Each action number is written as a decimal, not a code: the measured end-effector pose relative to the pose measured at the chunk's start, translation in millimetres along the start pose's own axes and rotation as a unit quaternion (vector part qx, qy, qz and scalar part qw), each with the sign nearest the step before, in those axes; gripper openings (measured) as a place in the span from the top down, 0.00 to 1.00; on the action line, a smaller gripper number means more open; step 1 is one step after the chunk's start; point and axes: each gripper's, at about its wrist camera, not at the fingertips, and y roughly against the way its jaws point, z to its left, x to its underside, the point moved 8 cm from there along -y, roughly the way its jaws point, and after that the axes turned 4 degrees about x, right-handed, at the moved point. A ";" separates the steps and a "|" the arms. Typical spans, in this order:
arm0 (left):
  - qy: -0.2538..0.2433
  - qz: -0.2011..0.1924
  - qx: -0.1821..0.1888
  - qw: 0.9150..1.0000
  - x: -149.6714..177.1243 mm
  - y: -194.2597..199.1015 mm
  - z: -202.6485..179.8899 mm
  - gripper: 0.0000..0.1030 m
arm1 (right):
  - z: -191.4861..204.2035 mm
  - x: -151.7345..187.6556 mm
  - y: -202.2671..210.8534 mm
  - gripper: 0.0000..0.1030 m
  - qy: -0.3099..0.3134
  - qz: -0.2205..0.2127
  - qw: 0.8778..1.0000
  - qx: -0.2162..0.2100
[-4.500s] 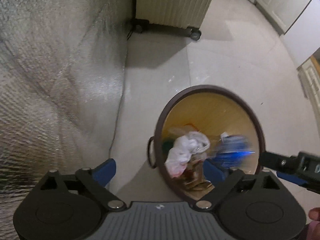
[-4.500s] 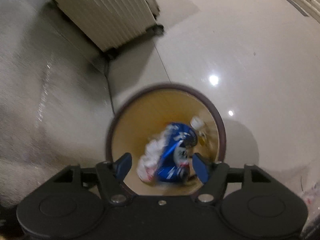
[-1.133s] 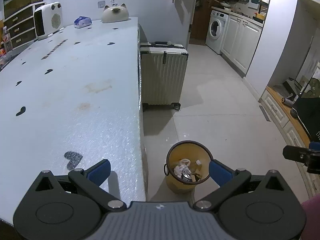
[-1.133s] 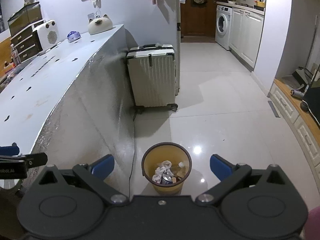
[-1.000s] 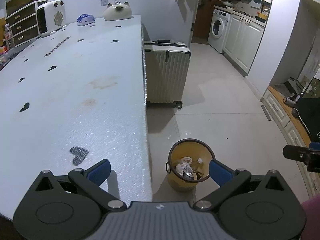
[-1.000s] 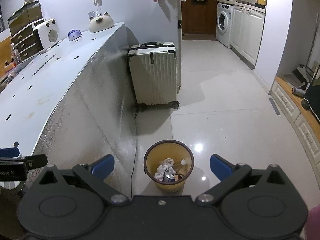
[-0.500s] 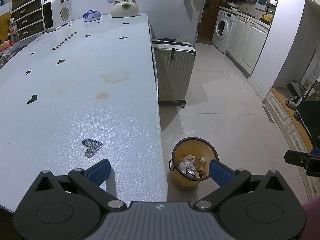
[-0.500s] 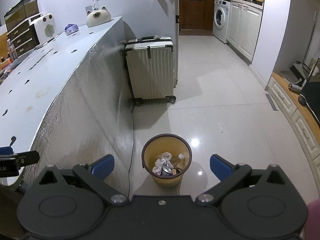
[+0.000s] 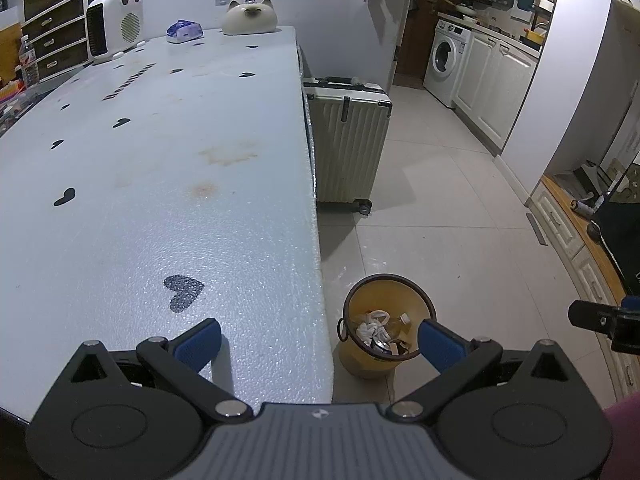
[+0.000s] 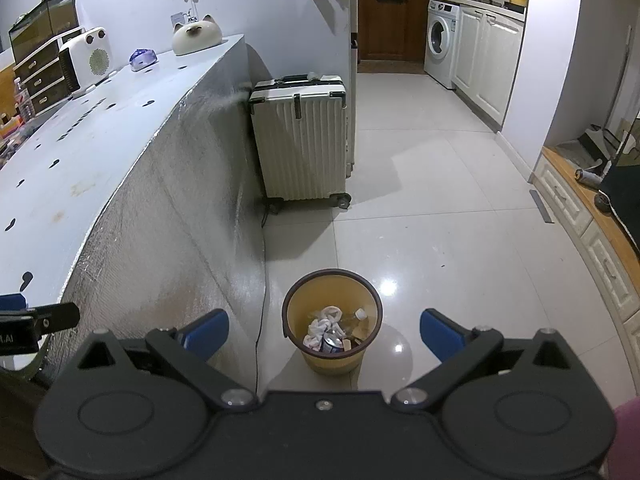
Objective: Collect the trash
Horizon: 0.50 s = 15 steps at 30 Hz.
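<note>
Nearest, the left tool is held with its jaws spread wide and nothing between them, over the near right edge of the tabletop. The right tool is likewise spread and empty, held over the floor just off that edge. Below and between the blue pads, the yellow trash bin stands on the tiled floor close beside the tabletop's foil-clad side; the collected trash is seen inside it: crumpled white tissue, a clear bottle with a white cap and a can-like item that is hard to identify.

The collecting is judged largely done, so the step in hand is best served by a slow scan of the tabletop and floor with both tools kept spread, ready for any leftover piece.

Further off, only dark heart marks and brownish stains are seen on the tabletop. At its far edge a white heater, a tissue pack and a cat-shaped item stand; these are not judged to be trash. The bin's bottom, the floor under the tabletop and the ground behind the suitcase are hidden.
</note>
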 end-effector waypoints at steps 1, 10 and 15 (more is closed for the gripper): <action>0.000 0.000 0.000 1.000 -0.1 0.0 0.1 0.00 | 0.0 0.0 -0.1 0.00 0.000 0.000 1.000 0.000; -0.002 -0.002 0.000 1.000 -0.4 0.8 -1.2 0.00 | -0.6 -1.3 2.4 0.00 -0.002 -0.004 1.000 -0.003; -0.002 -0.004 -0.001 1.000 -0.4 2.2 -2.0 0.00 | -2.1 -2.0 3.8 0.00 -0.002 -0.008 1.000 -0.004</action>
